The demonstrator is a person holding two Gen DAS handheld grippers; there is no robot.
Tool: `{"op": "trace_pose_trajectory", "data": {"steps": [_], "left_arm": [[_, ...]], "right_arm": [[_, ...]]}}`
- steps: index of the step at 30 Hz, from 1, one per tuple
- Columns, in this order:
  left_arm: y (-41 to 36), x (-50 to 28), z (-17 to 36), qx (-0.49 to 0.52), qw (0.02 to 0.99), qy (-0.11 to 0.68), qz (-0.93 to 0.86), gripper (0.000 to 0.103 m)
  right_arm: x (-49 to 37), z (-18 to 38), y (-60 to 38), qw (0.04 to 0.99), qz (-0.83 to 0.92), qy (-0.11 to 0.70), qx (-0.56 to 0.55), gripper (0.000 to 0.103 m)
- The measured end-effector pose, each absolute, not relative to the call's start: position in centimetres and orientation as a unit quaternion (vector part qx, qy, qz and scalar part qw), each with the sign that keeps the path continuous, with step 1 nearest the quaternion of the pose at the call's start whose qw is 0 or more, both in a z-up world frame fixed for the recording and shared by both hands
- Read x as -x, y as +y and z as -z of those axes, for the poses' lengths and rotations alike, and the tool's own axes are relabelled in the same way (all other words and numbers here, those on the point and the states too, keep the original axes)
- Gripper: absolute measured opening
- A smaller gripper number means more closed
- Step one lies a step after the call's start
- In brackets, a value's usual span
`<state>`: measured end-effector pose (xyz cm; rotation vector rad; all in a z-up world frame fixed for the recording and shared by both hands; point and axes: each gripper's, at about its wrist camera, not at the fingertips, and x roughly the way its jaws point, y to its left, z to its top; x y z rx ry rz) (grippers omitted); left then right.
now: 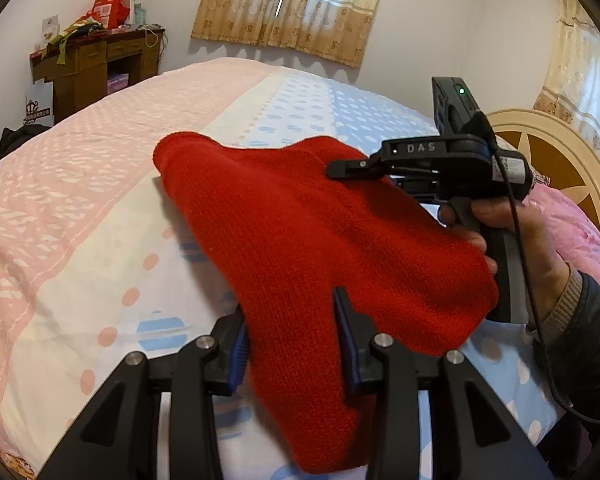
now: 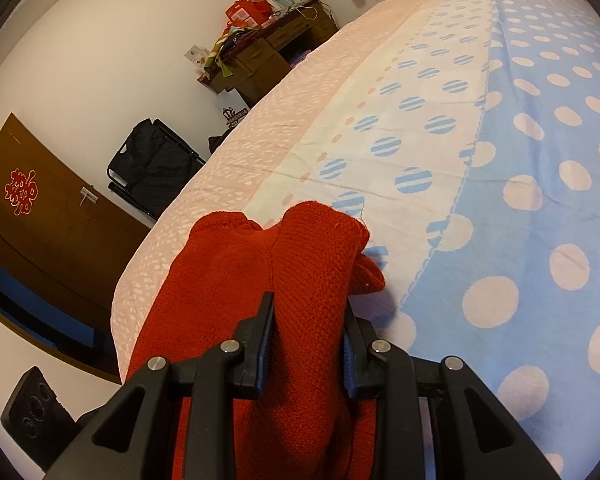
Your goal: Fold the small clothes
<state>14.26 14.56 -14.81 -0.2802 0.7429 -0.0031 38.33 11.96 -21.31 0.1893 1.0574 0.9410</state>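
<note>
A red knitted garment (image 1: 300, 232) hangs lifted above the bed between my two grippers. My left gripper (image 1: 292, 320) is shut on its near edge, the knit bunched between the blue pads. My right gripper shows in the left wrist view (image 1: 340, 169) at the garment's far right side, held by a hand. In the right wrist view the right gripper (image 2: 308, 312) is shut on a thick fold of the red garment (image 2: 260, 264), which drapes down past the fingers toward the bed's edge.
The bed (image 1: 100, 208) has a pink, white and blue dotted cover (image 2: 520, 200). A cream headboard (image 1: 548, 148) and pink pillow stand at the right. A cluttered wooden desk (image 1: 96, 64) stands by the far wall. A dark folding chair (image 2: 156, 168) and brown door are beyond the bed.
</note>
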Motion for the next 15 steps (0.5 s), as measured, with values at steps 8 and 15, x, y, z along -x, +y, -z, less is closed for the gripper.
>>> {"op": "trace_pose_trajectory", "data": {"steps": [8,15], "left_arm": [[14.6,-13.7,14.0,0.135,0.921,0.365,-0.007,0.048],[15.4,-12.0,11.1,0.121,0.943,0.307,-0.036,0.074]], "right_arm": [[-37.9,20.2,11.1,0.771,-0.417,0.474,-0.081,0.035],[-34.2,15.3,7.7,0.797,-0.431,0.411,-0.104,0.056]]}}
